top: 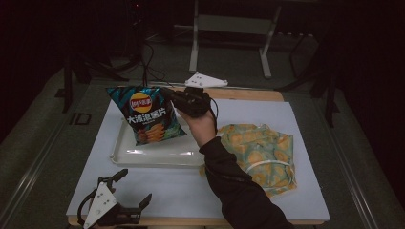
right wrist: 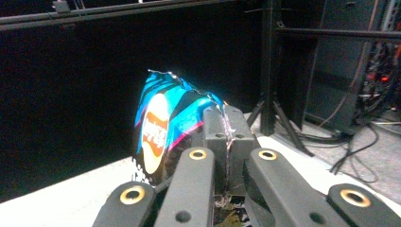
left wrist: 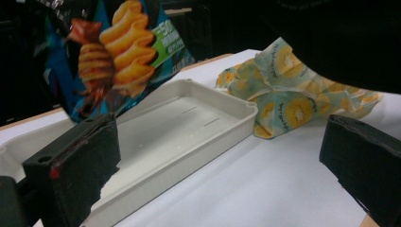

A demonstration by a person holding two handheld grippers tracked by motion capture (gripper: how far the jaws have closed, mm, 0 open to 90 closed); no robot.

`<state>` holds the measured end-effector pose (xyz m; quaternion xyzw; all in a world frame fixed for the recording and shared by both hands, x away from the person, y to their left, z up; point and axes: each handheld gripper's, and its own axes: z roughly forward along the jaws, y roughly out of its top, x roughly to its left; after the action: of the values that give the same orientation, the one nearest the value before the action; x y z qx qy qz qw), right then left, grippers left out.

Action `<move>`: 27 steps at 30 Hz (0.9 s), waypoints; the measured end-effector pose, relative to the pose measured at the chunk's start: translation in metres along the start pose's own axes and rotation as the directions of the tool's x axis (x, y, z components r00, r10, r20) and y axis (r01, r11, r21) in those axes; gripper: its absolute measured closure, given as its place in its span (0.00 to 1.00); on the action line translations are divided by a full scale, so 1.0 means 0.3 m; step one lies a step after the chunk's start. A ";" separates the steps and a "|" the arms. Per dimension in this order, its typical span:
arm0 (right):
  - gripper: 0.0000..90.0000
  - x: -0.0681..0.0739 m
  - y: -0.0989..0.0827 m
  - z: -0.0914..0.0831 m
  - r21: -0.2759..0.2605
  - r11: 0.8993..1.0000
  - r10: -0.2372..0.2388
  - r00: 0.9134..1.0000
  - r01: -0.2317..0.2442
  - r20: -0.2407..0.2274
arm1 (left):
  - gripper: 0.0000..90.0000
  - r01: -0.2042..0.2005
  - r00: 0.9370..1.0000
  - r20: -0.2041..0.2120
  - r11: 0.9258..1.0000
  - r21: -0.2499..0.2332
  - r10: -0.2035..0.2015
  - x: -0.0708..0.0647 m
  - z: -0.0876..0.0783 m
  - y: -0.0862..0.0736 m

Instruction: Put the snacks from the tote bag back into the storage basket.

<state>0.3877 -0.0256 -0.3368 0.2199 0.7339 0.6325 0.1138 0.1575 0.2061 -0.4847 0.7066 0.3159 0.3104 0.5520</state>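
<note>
Right hand-held gripper (top: pixel 168 95): clamped on chip bag (top: pixel 145 114) edge, above tray (top: pixel 143 156).
Left hand-held gripper (top: pixel 135 191): jaws apart, near-left surface (top: pixel 191 191).

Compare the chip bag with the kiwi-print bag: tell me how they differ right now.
The chip bag is blue and glossy; the kiwi-print bag is pale green with yellow fruit slices and looks like soft cloth. The chip bag is puffed and held up over the white tray by the right hand-held gripper, pinched at its edge; the kiwi-print bag lies crumpled and flat on the white sheet, untouched. Both are bags beside the same tray.
</note>
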 end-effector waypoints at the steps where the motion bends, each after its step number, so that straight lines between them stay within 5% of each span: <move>1: 1.00 0.002 -0.008 0.007 -0.003 1.000 0.006 1.000 -0.006 -0.003 | 0.00 0.000 1.000 0.000 1.000 -0.001 0.000 0.001 -0.001 0.000; 15: 1.00 0.033 -0.155 0.079 0.033 0.997 0.075 0.997 -0.075 -0.010 | 0.00 -0.005 1.000 -0.013 1.000 -0.006 0.005 0.000 -0.011 0.003; 27: 1.00 0.000 -0.249 0.040 0.090 0.991 0.096 0.995 -0.099 0.032 | 0.00 -0.004 1.000 -0.012 1.000 -0.002 0.004 -0.002 -0.008 0.002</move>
<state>0.3796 -0.0226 -0.4120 0.2693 0.7488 0.5999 0.0827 0.1552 0.2069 -0.4836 0.7047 0.3174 0.3163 0.5501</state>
